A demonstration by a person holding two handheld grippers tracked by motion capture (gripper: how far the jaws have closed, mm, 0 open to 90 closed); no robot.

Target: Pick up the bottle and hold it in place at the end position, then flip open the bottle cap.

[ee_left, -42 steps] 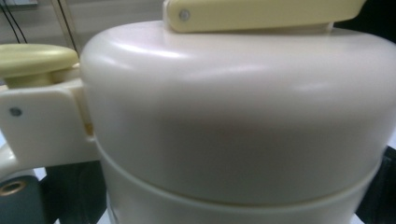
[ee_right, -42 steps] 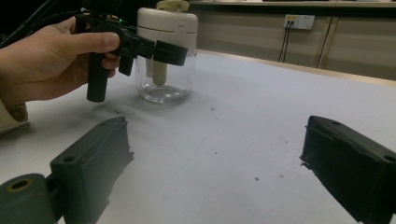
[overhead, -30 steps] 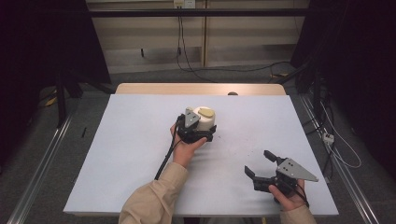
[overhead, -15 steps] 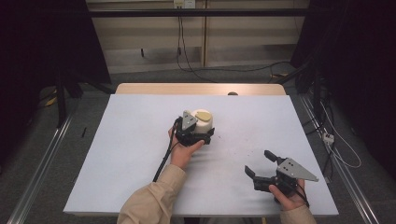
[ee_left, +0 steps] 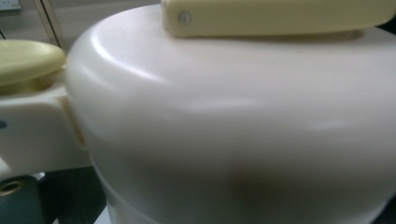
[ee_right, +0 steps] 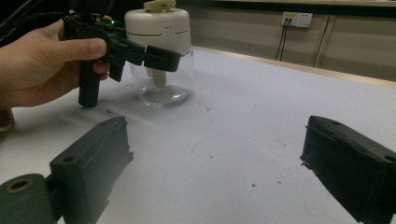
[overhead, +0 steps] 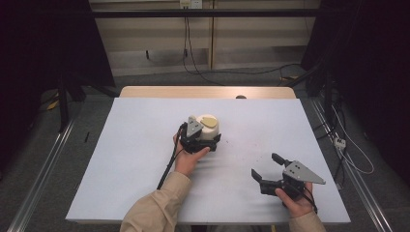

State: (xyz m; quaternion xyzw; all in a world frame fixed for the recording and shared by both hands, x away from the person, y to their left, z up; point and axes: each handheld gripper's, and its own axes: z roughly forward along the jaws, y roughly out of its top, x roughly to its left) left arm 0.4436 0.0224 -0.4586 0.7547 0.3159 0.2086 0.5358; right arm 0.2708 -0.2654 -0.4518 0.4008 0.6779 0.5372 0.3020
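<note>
White table (overhead: 121, 159), jar (overhead: 209, 128) near the middle: your left hand-held gripper (overhead: 202, 140) has closed in since a second ago and now clamps the glass just under the cream lid (ee_right: 158, 24). Your right hand-held gripper (overhead: 269, 166) sits open, well apart near the front edge, so the lid looks like its next job.

Even overhead light, dark surroundings; left gripper view blurred close-up.

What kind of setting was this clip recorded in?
Probably a lab or recording workspace: a white-covered table ringed by dark curtains, cables trailing over grey flooring, and a wall socket behind.
</note>
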